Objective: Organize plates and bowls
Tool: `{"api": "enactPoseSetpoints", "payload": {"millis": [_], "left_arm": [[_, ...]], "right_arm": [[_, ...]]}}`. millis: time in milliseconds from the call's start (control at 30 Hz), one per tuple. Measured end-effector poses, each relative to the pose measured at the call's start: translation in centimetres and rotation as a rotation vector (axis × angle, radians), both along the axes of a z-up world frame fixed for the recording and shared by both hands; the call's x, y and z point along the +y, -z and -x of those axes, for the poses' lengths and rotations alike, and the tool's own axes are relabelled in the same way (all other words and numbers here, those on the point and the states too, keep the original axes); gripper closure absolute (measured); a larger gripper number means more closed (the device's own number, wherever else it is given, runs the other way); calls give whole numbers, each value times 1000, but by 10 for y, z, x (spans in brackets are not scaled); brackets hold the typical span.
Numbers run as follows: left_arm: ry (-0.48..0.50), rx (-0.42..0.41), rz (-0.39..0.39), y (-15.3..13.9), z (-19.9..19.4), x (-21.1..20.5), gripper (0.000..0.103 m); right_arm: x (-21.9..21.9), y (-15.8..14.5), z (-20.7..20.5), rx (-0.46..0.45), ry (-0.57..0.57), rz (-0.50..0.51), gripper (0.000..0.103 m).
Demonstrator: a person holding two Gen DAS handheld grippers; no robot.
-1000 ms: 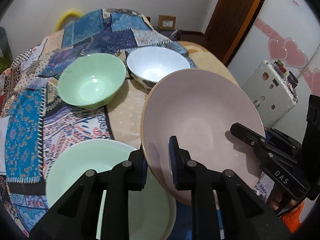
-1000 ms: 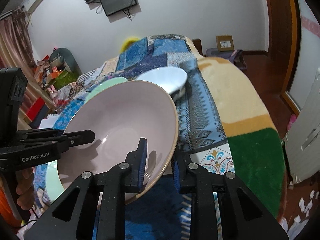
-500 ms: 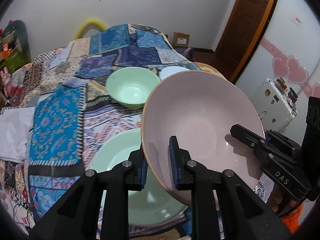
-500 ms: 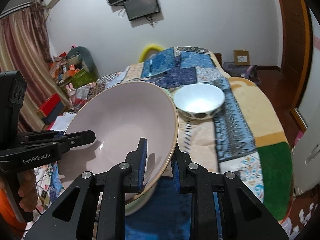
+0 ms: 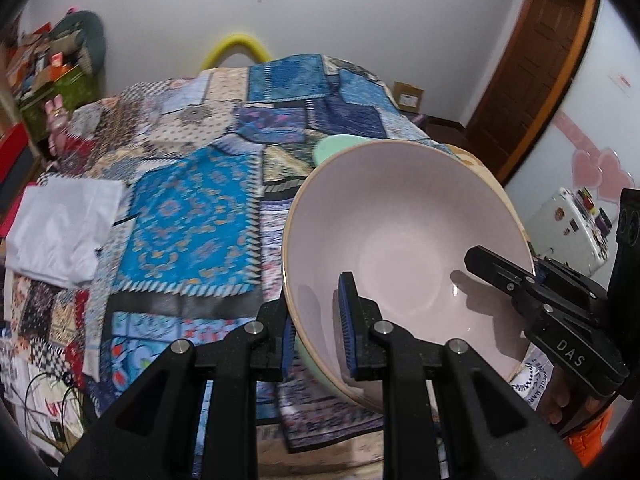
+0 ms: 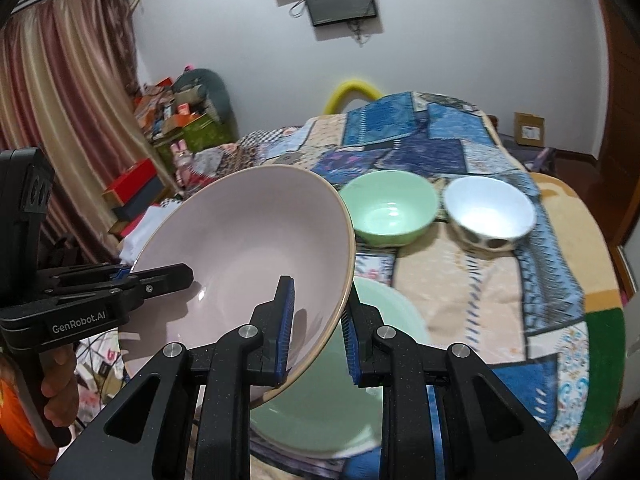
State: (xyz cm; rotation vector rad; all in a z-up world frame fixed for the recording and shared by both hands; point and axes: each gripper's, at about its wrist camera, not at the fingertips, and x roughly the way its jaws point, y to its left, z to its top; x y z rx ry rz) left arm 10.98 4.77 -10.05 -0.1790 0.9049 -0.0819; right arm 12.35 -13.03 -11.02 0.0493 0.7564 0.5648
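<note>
Left hand-held gripper [image 5: 314, 330]: clamped on the pink plate [image 5: 404, 256] at its left rim.
Right hand-held gripper [image 6: 318, 330]: clamped on the opposite rim.
Green plate [image 6: 360, 380]: directly beneath, nearer the right hand-held gripper.
Bed [image 6: 520, 280]: bowls well ahead.

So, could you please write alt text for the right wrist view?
The right claw grips the rim of a tilted pink plate, while the left claw clamps the opposite rim. Below lies a pale green plate; beyond, a green bowl and a white bowl sit side by side on a patchwork cloth.
</note>
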Motion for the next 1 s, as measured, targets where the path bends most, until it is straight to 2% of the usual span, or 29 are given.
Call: {"api": "enactPoseSetpoints", "payload": {"millis": [467,1000], "left_arm": [[-131,57,9,31,25,84,84],[-198,143,47,82,24,134,84]], "right_arm": [[78,25,1,64,-134,47,83],[133,68,-7,170,-217,146,83]]}}
